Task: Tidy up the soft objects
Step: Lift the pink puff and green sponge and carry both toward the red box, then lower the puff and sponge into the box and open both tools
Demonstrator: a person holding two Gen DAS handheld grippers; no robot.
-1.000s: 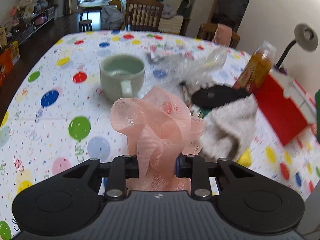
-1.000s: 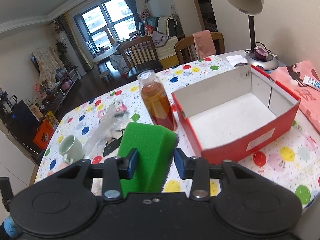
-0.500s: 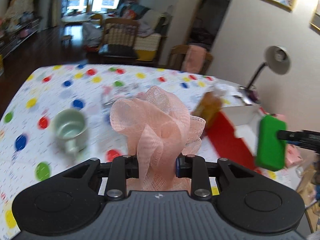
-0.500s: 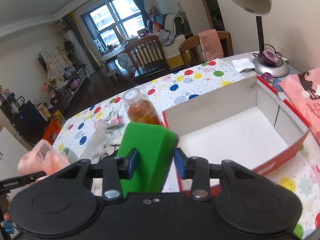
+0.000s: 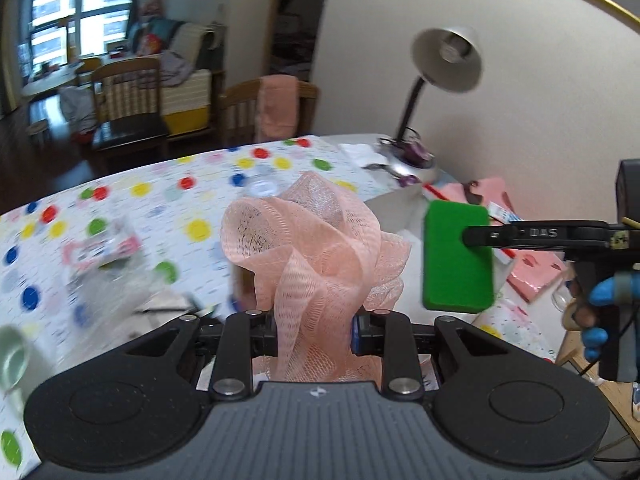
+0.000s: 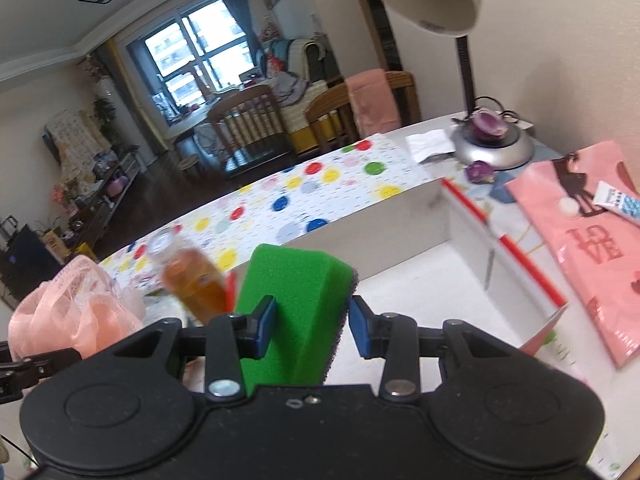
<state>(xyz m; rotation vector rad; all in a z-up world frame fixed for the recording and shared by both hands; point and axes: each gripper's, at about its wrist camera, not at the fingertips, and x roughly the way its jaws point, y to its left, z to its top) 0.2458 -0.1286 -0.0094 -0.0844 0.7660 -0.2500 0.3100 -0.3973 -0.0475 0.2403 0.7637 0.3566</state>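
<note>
Much of your left view is smeared: the plastic wrapper (image 5: pixel 104 276) and the pale green mug (image 5: pixel 12 360) at the 9 o'clock edge are blurred, and the mug is cut off by the frame. The mesh puff hides most of the red-edged box (image 5: pixel 394 210) behind it, leaving only a sliver of wall visible. In your right view the amber bottle (image 6: pixel 192 280) is blurred and its base sits behind the gripper body, while the sponge covers the box's (image 6: pixel 460 256) near left corner.

Your left gripper (image 5: pixel 314 330) is closed down narrowly on the pink mesh puff (image 5: pixel 316 248), pinching its lower folds; the puff billows above the pads, held up off the dotted counter (image 5: pixel 192 208).

Your right gripper (image 6: pixel 312 326) stands partly closed, both blue pads pressed on the green sponge (image 6: pixel 298 300), which stands upright over the box's white floor. From the left camera the sponge (image 5: pixel 456 256) appears at 3 o'clock, beside the puff but apart from it, with your blue-gloved hand (image 5: pixel 596 316) behind.
</note>
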